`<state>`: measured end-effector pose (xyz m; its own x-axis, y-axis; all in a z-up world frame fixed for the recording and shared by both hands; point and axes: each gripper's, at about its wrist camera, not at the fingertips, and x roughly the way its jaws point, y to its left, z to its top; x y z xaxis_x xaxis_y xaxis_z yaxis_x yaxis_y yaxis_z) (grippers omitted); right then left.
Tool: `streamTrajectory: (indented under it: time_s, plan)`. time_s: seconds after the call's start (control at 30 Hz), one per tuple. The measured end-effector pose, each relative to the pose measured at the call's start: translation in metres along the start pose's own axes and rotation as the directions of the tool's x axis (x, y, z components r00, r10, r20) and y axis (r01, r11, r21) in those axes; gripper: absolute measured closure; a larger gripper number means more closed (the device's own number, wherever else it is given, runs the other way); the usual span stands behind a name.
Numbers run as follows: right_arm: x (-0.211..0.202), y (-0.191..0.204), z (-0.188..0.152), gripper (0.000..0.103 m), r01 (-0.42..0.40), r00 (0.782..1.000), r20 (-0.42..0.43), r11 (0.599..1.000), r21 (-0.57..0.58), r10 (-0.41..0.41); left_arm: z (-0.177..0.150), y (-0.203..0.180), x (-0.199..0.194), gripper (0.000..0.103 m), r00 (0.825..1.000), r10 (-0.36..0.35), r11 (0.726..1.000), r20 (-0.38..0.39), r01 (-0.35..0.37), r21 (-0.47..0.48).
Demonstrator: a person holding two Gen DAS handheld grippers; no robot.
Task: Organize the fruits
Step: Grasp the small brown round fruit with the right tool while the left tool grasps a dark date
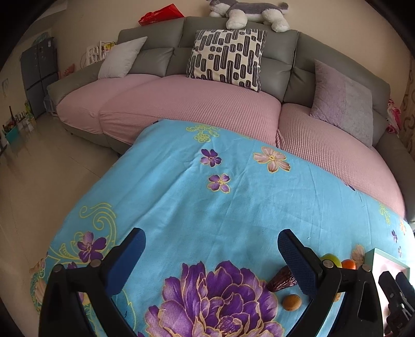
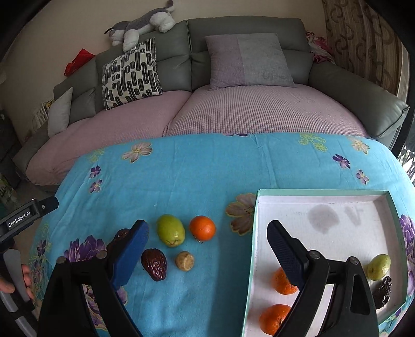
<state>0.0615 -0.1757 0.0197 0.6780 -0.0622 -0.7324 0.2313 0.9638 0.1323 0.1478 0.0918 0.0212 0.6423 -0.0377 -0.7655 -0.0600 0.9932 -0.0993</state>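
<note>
Fruit on cloth: five pieces are seen loose on the table in the right wrist view — one green fruit [image 2: 170,230], one orange [image 2: 202,228], one dark wrinkled date-like fruit [image 2: 154,264], one small tan knobbly fruit [image 2: 184,260], and one dark piece [image 2: 118,239] partly hidden behind a blue pad.
Fruit in tray: four pieces are counted — two oranges [image 2: 281,281] [image 2: 273,318], one green fruit [image 2: 378,267], one shrivelled black fruit [image 2: 382,289].
Tray: a shallow rectangular box [image 2: 321,193] with a teal rim and a stained white floor is set at the table's right, just beside the loose fruit.
Right gripper [image 2: 207,234]: jaws are spread wide, nothing held; one pad is over the loose fruit, the other over the tray.
Left gripper [image 1: 211,242]: jaws are likewise released and empty, held over bare cloth.
Cloth: a turquoise fabric [image 2: 197,171] printed with purple and pink flowers is draped over the table.
Backdrop: a grey sofa [image 2: 246,28] with pink textured seat covers, three cushions and one plush dog [image 2: 145,23] on its back.
</note>
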Motion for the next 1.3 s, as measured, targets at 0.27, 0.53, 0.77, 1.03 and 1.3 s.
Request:
streamTrajectory:
  time_s: [0.27, 0.53, 0.77, 1.03, 1.3]
  plan:
    - [0.003, 0.005, 0.020, 0.010, -0.025, 0.999, 0.032, 0.999, -0.036, 0.026, 0.006, -0.004, 0.014, 0.000, 0.996, -0.072, 0.997, 0.044, 0.074, -0.032]
    - [0.016, -0.010, 0.013, 0.011, -0.048, 0.999, -0.010, 0.999, 0.018, 0.048, 0.001, -0.029, 0.025, 0.000, 0.995, -0.100, 0.995, -0.006, 0.100, 0.021]
    - [0.022, -0.004, 0.006, 0.035, -0.076, 0.996, -0.051, 0.997, 0.002, 0.076, -0.012, -0.051, 0.038, 0.005, 0.983, -0.157, 0.985, -0.100, 0.163, 0.056]
    - [0.051, 0.009, -0.015, 0.057, -0.100, 0.975, -0.201, 0.995, -0.028, 0.092, -0.038, -0.076, 0.064, 0.022, 0.944, -0.196, 0.969, -0.267, 0.229, 0.096]
    - [0.073, 0.011, -0.032, 0.065, -0.126, 0.946, -0.302, 0.992, -0.019, 0.115, -0.055, -0.092, 0.077, 0.042, 0.919, -0.186, 0.959, -0.348, 0.247, 0.138]
